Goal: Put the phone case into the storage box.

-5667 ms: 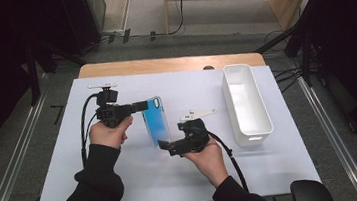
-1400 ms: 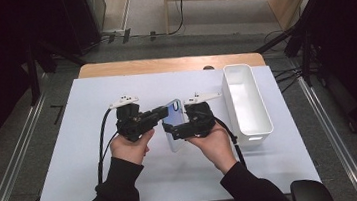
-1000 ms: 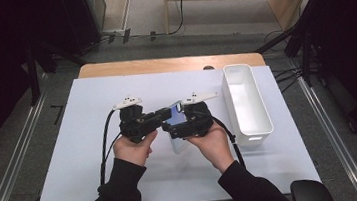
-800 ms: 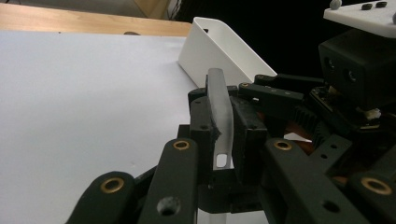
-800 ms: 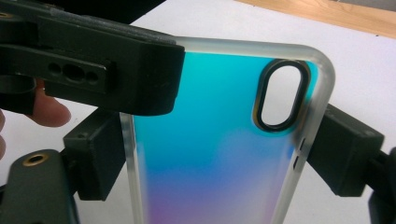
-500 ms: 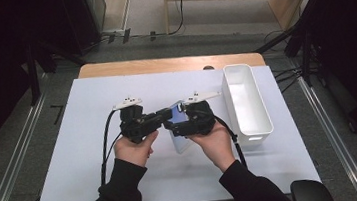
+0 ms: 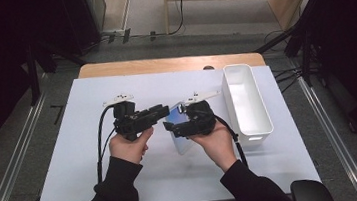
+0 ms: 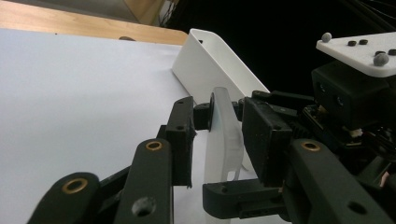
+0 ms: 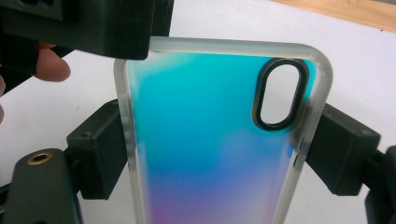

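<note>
A phone case [image 7: 182, 142] with a translucent rim and a blue-to-purple back is held upright above the white table sheet [image 7: 88, 165], camera hole at the top. My right gripper [image 7: 177, 128] is shut on it, one jaw on each long side edge [image 9: 219, 158]. In the right gripper view the case [image 9: 201, 130] fills the middle. My left gripper [image 7: 163, 110] reaches in from the left. Its jaws straddle the case's top end [image 8: 224, 135], one on each face, with a gap showing on the left side [image 8: 217, 126].
A long white bin [image 7: 267, 121] lies at the right of the sheet, close behind the right hand, and also appears as the white bin [image 8: 210, 65] in the left gripper view. The wooden table edge [image 7: 162, 64] runs along the back. Cables trail from both grippers.
Earlier my left gripper held the case alone with the right apart. Both hands have since met at the table's middle, and over the last second they barely moved.
</note>
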Demonstrator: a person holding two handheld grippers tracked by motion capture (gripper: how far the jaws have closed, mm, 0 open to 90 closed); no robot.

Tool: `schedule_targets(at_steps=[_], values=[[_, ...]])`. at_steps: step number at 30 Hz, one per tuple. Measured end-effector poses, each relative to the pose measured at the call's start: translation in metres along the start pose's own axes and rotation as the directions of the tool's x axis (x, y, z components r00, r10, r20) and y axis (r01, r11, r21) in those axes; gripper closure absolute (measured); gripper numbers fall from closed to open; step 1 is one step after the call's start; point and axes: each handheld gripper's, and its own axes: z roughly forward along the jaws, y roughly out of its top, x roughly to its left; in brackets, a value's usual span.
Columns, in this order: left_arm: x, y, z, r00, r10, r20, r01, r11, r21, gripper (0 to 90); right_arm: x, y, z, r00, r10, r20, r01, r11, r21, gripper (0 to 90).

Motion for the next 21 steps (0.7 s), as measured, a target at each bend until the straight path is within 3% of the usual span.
schedule_targets(at_steps=[12,21], values=[[0.003,0.008,-0.008,0.9998,-0.016,-0.010,0.016,0.9999,-0.002,55.7,-0.004,-0.003,-0.001,0.9999,0.008,-0.010,-0.008,1.000,0.025,14.8],[0.018,0.010,-0.013,0.9987,-0.047,-0.023,0.047,0.9981,0.039,48.1,-0.006,-0.004,-0.004,0.9999,0.012,-0.011,-0.011,0.999,0.036,14.8]])
